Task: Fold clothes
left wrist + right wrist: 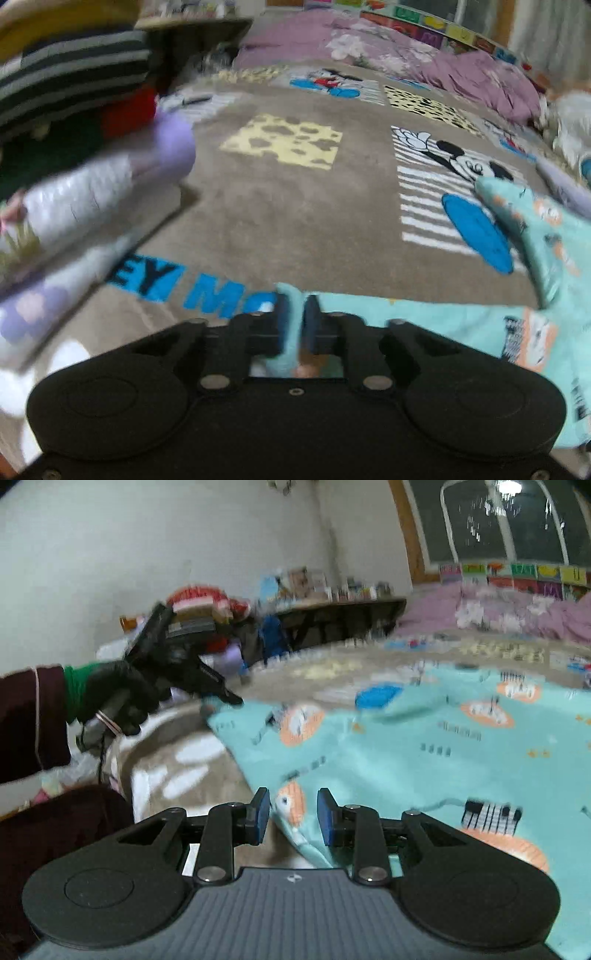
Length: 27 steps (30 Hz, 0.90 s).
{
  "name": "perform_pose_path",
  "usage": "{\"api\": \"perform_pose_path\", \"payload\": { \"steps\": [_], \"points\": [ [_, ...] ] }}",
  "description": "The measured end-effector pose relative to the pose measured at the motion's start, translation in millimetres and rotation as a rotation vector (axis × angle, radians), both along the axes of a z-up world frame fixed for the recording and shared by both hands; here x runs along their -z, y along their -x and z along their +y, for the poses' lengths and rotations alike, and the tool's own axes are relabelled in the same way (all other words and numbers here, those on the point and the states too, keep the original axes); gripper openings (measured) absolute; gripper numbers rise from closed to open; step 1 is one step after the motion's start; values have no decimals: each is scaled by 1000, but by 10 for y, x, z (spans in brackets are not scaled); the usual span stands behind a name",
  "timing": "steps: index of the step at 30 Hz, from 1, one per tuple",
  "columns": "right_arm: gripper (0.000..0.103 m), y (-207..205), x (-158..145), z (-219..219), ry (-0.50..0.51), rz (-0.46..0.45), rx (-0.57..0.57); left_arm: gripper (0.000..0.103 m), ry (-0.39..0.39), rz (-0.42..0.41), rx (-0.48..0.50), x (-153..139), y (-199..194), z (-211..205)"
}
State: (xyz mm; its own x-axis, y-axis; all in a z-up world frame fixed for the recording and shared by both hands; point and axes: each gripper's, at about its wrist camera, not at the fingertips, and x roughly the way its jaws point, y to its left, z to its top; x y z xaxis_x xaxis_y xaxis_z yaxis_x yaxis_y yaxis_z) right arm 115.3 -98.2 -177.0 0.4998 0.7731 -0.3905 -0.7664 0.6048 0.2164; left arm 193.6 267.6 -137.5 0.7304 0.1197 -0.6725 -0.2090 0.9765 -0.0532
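The garment (424,746) lies on the blanket (295,221), filling the right wrist view's right half. The quilt (406,48) lies behind it at upper right; stacked clothes (74,166) sit at left.

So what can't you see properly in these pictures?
- Left wrist view: the turquoise garment runs off the right edge; the left gripper hides the pinched part.
- Left wrist view: the clothes pile is blurred.
- Right wrist view: the shelf items are too blurred to identify.
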Motion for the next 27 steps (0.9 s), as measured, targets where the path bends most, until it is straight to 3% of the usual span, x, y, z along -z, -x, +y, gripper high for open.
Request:
{"api": "perform_pose_path", "payload": {
  "steps": [3, 6, 8, 11, 13, 17, 20, 24, 26, 27],
  "points": [
    [31, -17, 63, 32, 31, 32, -21, 2, 54, -184, -73, -63, 221, 90],
    [30, 9, 73, 20, 44, 39, -25, 2, 12, -123, -87, 123, 170, 83],
    [31, 31, 76, 14, 49, 39, -27, 3, 22, -133, -107, 174, 182, 105],
    [31, 41, 82, 30, 62, 28, -27, 15, -17, -119, -131, 198, 152, 113],
    [31, 68, 72, 33, 70, 11, -26, 29, -29, -118, -178, 129, 191, 106],
    [31, 90, 64, 8, 66, 1, -25, 29, -181, -207, -189, -167, 414, -348],
    [31, 92, 70, 4, 61, -6, -25, 29, -9, -227, -18, -214, 508, -755],
    [31, 110, 68, -18, 56, -15, -26, 20, 182, -200, 225, -43, 409, -1327],
    [31, 113, 66, -26, 55, -16, -27, 20, 147, -149, 243, 94, 276, -1519],
    [31, 105, 77, -2, 56, -14, -27, 16, 108, -101, 195, 211, 179, -1510]
  ]
}}
